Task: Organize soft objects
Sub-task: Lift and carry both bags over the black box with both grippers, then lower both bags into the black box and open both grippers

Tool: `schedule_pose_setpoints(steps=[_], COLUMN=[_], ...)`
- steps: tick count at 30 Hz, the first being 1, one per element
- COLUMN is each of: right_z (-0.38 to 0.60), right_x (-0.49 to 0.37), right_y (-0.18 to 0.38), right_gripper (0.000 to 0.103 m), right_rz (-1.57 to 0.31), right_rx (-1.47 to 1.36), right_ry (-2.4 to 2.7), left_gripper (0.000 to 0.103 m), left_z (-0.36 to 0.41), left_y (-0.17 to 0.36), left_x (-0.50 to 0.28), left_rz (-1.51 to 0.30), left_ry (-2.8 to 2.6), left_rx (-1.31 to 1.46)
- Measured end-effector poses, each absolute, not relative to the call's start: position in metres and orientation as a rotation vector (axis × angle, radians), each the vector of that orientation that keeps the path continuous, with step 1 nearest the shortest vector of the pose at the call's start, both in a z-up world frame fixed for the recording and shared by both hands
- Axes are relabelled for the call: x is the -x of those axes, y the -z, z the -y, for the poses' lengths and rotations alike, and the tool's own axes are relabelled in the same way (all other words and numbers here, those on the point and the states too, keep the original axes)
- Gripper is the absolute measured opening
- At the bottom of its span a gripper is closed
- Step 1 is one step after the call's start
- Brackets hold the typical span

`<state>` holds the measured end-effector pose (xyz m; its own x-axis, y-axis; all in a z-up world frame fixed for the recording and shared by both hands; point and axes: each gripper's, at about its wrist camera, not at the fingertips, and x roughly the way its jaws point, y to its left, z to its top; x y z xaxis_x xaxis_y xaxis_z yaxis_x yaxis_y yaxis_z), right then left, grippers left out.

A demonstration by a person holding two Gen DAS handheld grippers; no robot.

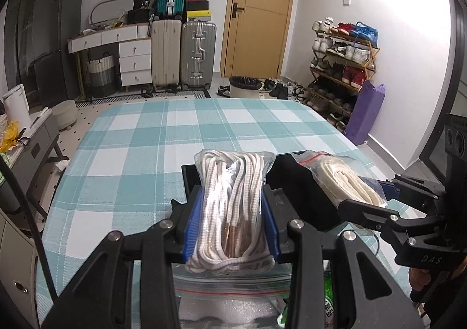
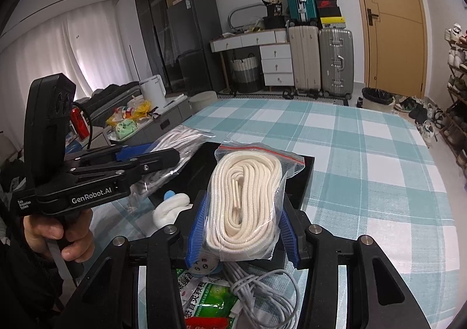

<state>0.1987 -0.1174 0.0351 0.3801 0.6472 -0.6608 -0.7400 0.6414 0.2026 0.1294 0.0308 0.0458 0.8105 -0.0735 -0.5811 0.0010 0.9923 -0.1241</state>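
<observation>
So you've got both grippers loaded at once here. Your left gripper [image 1: 230,229] is clamped on a clear bag of brown-and-white striped shoelaces [image 1: 233,206], blue pads [image 1: 195,229] pressing into both sides so the bundle bulges out above and below. Your right gripper [image 2: 240,229] is squeezed the same way on a zip bag of cream shoelaces [image 2: 248,206], red seal strip at the top.

Both bags are up in the air above a black tray [image 2: 201,165] that sits on the teal checked tablecloth [image 1: 146,139]. In the left wrist view the cream bag is over at about 3 o'clock from the striped one, just beside it, both over the tray.

Down at 6 o'clock in the right wrist view, under the cream bag, there's a coiled grey cable [image 2: 262,297] and a green printed packet [image 2: 210,302], plus a white rolled soft thing [image 2: 172,209] at around 9 o'clock. Your hand [image 2: 58,238] is wrapped round the left gripper's handle.
</observation>
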Motion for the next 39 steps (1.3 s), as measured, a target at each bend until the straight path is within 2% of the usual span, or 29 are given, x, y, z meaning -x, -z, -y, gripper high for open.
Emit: schedule_pose_setpoints(steps=[16,34,38,39], right_z=[0.092,0.078,0.079,0.080], right_x=[-0.223,-0.238,-0.238,-0.237], right_y=[-0.017,-0.005,-0.008,-0.009], right_gripper=[0.046,0.046,0.057,0.066], right_rz=[-0.876,-0.893,-0.859,-0.844], right_rx=[0.223,0.274,0.283,0.280], right_ry=[-0.876,-0.874,-0.877,-0.883], left_gripper=[0.037,0.039,0.044,0.045], left_z=[-0.028,-0.027,-0.029,-0.029], left_y=[-0.032,-0.024,-0.021,-0.022], left_x=[-0.160,-0.175,-0.176,-0.175], left_rz=[-0.725,-0.739,-0.737,-0.734], left_ry=[0.054,0.081,0.083,0.086], left_rx=[0.103,0.079,0.097,0.097])
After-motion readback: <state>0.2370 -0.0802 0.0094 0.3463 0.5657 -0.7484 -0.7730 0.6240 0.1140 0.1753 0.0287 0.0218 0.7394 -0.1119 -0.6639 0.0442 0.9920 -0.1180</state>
